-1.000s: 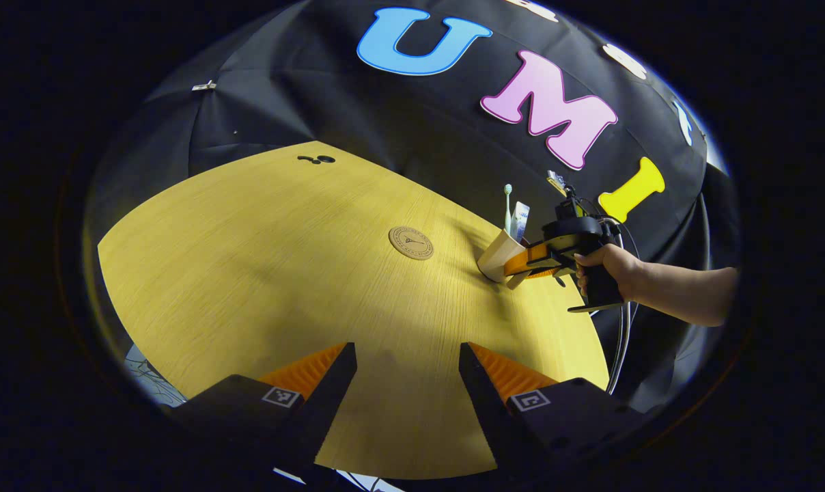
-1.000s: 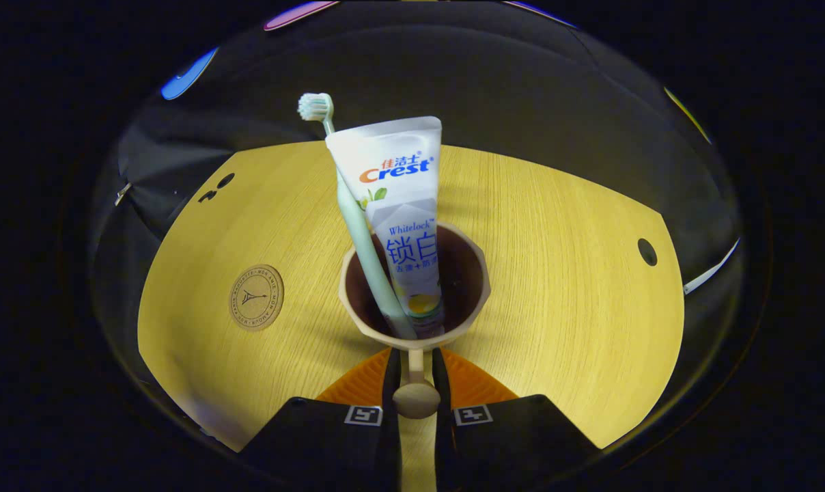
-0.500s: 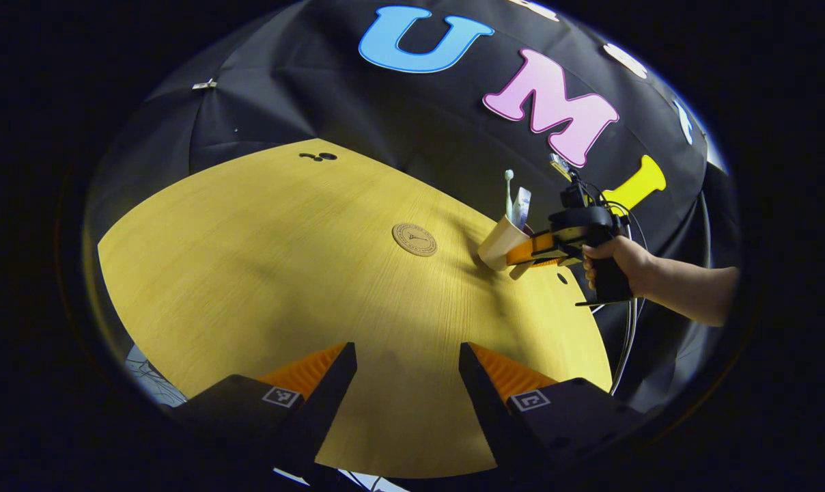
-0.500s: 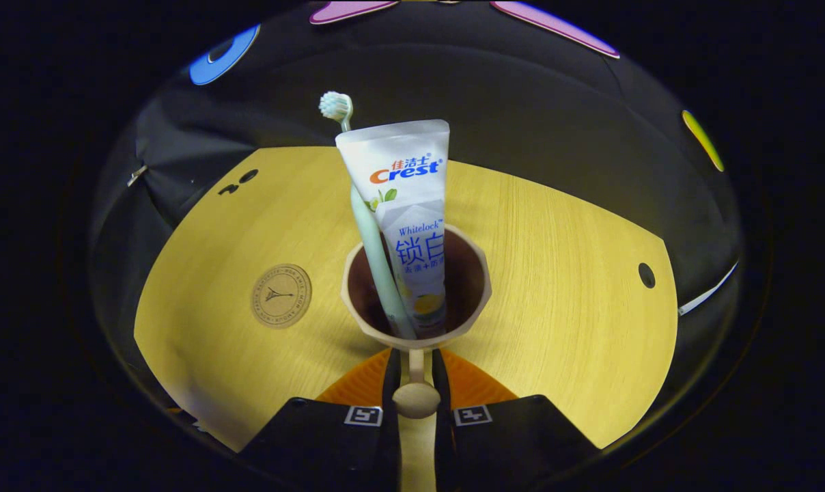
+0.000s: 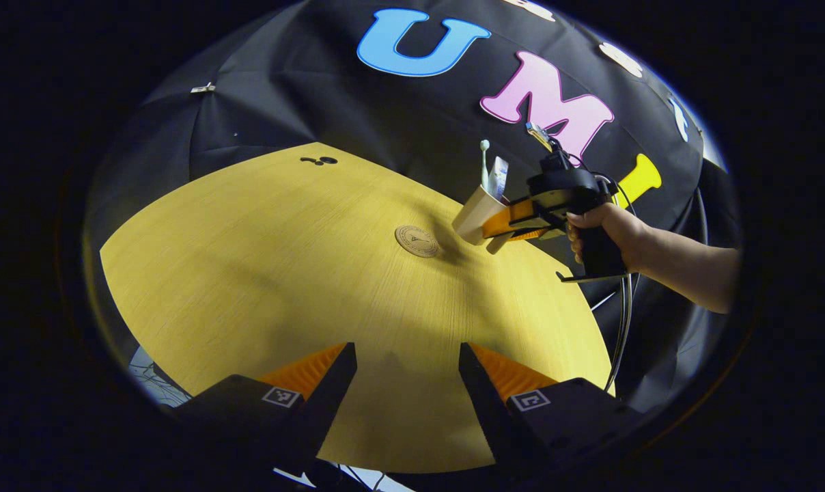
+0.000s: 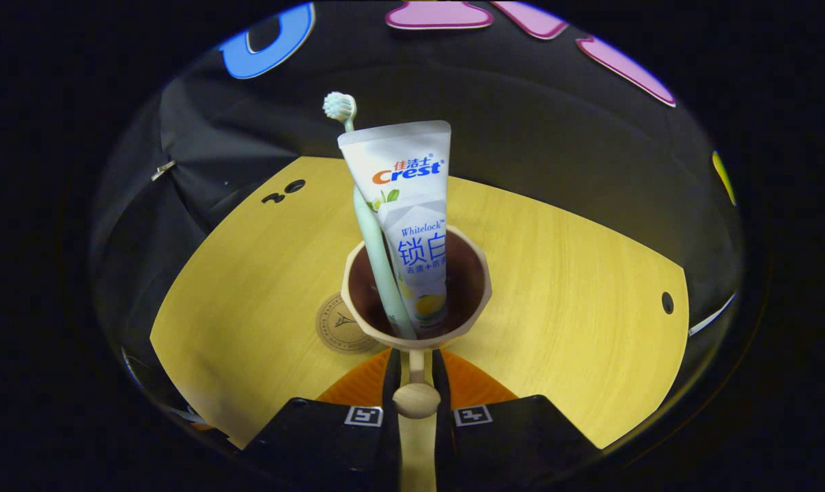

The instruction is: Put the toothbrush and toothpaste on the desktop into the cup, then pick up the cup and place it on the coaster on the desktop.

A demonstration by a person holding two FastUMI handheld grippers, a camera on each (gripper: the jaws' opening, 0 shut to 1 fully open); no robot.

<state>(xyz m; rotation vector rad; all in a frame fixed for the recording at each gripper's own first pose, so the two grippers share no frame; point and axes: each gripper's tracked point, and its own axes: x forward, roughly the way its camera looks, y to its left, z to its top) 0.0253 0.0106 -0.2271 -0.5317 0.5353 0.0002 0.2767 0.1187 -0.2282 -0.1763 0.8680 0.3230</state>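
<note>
Aloft, cup (image 6: 416, 301) handle pinched in right gripper (image 6: 416, 383)

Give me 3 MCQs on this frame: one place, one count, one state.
1. Where is the cup?
A. standing on the coaster
B. held above the table, near the coaster
C. lying on its side on the table

2. How many items stand in the cup?
A. one
B. two
C. three

3. What state is the left gripper in?
A. open, holding nothing
B. shut on the toothbrush
C. shut on the coaster

Answers:
1. B: in the left gripper view the right gripper holds the cup by its handle, off the table, with the coaster bare beside it.
2. B: the toothbrush and the toothpaste stand in it.
3. A: its fingers stand apart with only bare table between them.
</note>
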